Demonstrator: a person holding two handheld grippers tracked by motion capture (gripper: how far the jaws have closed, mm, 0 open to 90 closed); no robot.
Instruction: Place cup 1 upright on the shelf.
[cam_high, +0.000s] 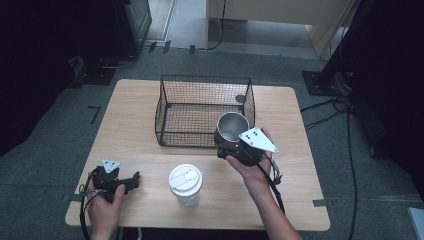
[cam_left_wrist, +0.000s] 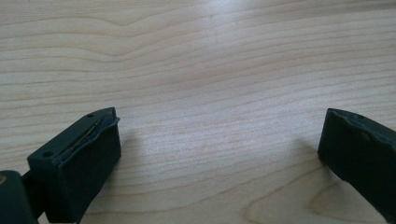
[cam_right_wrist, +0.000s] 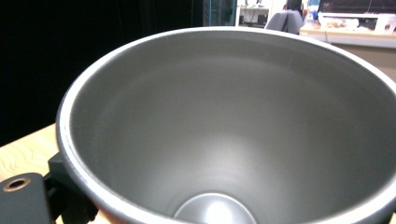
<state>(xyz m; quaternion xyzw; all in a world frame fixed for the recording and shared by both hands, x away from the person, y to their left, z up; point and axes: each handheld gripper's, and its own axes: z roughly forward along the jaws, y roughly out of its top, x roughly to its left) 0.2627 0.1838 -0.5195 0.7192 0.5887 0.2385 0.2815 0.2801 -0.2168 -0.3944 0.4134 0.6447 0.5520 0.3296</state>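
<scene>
**One steel cup held aloft, one lidded cup on the table**

The right gripper clamped one steel cup above the basket's front right corner. The left gripper, jaws wide and empty, sat near the table's front left corner. One lidded cup stood by the front edge.
</scene>
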